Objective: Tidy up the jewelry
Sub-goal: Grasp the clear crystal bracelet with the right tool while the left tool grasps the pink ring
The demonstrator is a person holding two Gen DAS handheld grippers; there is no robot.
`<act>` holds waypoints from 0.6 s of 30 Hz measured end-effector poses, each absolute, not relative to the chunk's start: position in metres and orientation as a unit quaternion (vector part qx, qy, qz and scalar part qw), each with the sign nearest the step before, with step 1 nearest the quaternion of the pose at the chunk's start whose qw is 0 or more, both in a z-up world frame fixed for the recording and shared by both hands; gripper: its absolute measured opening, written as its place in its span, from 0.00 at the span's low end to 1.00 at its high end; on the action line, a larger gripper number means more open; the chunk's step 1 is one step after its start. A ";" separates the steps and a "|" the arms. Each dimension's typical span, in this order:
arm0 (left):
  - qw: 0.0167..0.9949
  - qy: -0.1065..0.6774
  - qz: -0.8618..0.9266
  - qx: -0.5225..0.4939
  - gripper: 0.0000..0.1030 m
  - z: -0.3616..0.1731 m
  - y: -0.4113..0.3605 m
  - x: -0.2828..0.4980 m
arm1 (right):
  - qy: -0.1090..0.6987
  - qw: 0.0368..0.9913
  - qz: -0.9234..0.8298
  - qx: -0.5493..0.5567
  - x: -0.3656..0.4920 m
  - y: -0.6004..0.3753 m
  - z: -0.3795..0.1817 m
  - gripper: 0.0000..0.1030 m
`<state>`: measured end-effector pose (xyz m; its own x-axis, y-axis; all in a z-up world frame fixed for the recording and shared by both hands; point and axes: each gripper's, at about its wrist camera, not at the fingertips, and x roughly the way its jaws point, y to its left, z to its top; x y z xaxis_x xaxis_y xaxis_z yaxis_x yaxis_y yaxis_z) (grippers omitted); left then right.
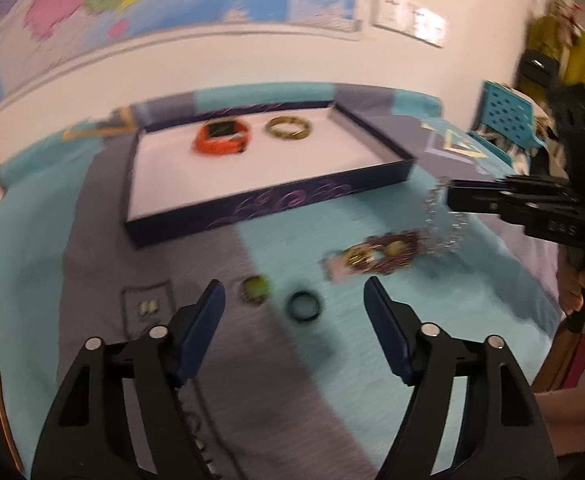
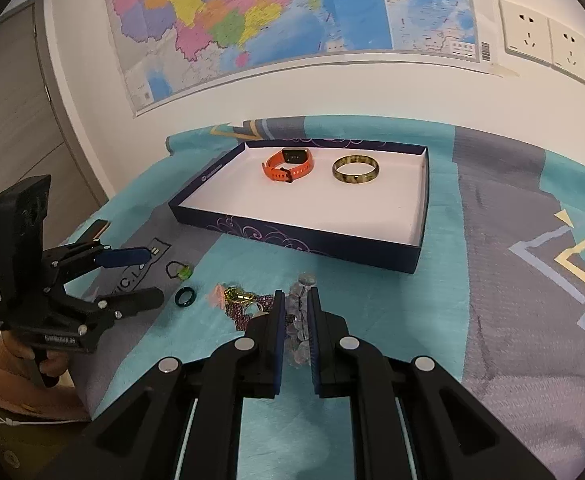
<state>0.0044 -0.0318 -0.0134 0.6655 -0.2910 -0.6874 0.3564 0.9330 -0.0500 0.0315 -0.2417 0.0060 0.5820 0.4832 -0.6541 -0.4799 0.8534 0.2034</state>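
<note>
My right gripper (image 2: 295, 294) is shut on a clear bead bracelet (image 2: 297, 322), which hangs from its tips just above the cloth; in the left wrist view the same gripper (image 1: 450, 196) reaches in from the right with the bracelet (image 1: 438, 220) dangling. My left gripper (image 1: 294, 284) stands open with nothing between its pads. A dark green ring (image 1: 304, 306) and a green-stone ring (image 1: 255, 288) lie on the cloth just beyond it. A heap of purple beads and gold pieces (image 2: 244, 300) lies beside the right gripper. The navy box (image 2: 422, 216) holds an orange watch (image 2: 288, 164) and a mottled bangle (image 2: 355, 170).
A teal and grey cloth (image 2: 512, 320) covers the table. A wall with a map (image 2: 252, 20) and sockets (image 2: 544, 36) stands behind the box. A teal perforated basket (image 1: 506, 114) sits at the far right. A person's hand (image 2: 48, 360) holds the left gripper's handle.
</note>
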 end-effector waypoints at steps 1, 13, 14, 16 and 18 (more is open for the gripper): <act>0.911 0.363 -0.189 0.056 0.67 -0.013 -0.040 0.005 | 0.367 0.890 0.271 0.004 0.032 -0.242 0.006 0.09; 0.875 0.418 -0.234 0.069 0.40 -0.038 -0.070 0.041 | 0.346 0.898 0.269 0.033 0.032 -0.257 0.018 0.09; 0.873 0.422 -0.235 0.066 0.34 -0.039 -0.068 0.042 | 0.344 0.899 0.268 0.033 0.033 -0.258 0.018 0.09; 0.872 0.424 -0.236 0.066 0.33 -0.040 -0.069 0.044 | 0.345 0.899 0.268 0.035 0.034 -0.259 0.018 0.09; 0.871 0.426 -0.238 0.063 0.29 -0.040 -0.069 0.044 | 0.345 0.899 0.269 0.035 0.035 -0.259 0.017 0.09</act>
